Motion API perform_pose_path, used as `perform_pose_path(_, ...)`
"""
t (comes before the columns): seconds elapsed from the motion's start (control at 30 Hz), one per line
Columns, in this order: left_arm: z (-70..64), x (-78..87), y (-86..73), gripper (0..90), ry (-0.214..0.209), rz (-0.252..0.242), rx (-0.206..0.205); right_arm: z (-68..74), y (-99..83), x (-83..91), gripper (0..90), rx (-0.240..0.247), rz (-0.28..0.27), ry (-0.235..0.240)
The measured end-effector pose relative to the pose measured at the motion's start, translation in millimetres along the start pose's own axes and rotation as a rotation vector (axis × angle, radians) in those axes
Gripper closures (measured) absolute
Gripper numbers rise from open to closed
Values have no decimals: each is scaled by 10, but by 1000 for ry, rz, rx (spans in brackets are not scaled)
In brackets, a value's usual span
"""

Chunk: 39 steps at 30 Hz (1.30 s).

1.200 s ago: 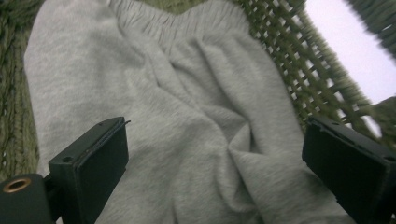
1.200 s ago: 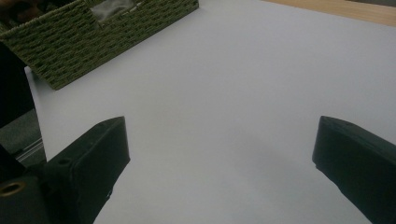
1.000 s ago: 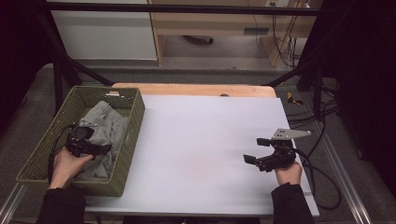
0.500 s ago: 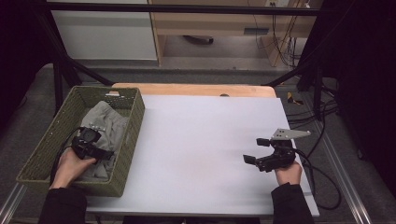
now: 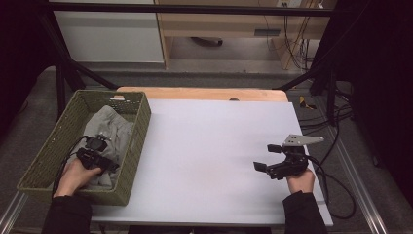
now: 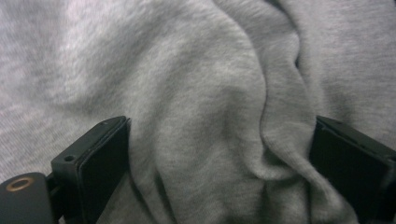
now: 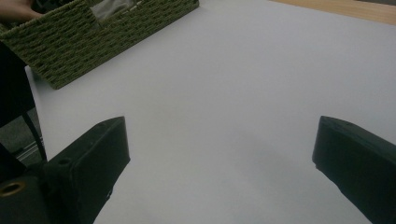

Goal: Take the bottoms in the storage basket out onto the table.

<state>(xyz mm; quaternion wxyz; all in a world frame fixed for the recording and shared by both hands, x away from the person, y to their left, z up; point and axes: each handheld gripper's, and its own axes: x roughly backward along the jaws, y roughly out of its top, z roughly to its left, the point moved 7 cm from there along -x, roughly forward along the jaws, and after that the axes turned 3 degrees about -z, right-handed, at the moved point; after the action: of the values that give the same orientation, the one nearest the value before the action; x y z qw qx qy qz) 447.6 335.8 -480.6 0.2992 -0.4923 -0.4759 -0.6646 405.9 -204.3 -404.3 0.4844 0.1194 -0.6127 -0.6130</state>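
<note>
Grey fleece garment (image 6: pixel 210 93), sweatshirt-type knit, lies crumpled inside the green woven basket (image 5: pixel 51 141) at the table's left edge. My left gripper (image 6: pixel 219 154) is down on it, jaws spread wide, a thick fold of fabric running up between them. Nothing is clamped yet; the pads sit on or just over the cloth, I can't tell which.

Step in hand, as I judge it: pinch that fold and lift the garment out. To do it well I'd press a little deeper so both pads get fabric behind the ridge, then close fully on the fold, not on a single thin layer, which would slip. Lift straight up, clear of the basket wall, before moving right, or the cloth may drag the basket along.

In the high view the left gripper (image 5: pixel 97 158) sits over the near half of the basket, hand behind it. My right gripper (image 5: pixel 272 158) rests well apart on the white table top (image 5: pixel 209 146), jaws wide, holding nothing. It's free to steady the basket rim or catch the hanging cloth once it's up.
</note>
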Motion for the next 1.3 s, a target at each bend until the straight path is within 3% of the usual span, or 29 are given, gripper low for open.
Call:
perform_pose_path(0.17,6,-9,-5,70,-9,2,6,3,-1,-4,43,-3,1,0)
perform_pose_path(0.33,28,-22,-27,70,-40,27,76,2,-1,-1,43,-1,1,0)
perform_pose_path(0.57,27,-12,-31,139,-72,40,120,3,-1,-7,43,-2,1,0)
perform_pose_path(1.3,-8,63,-23,409,-71,45,87,3,-1,-5,43,-2,2,2)
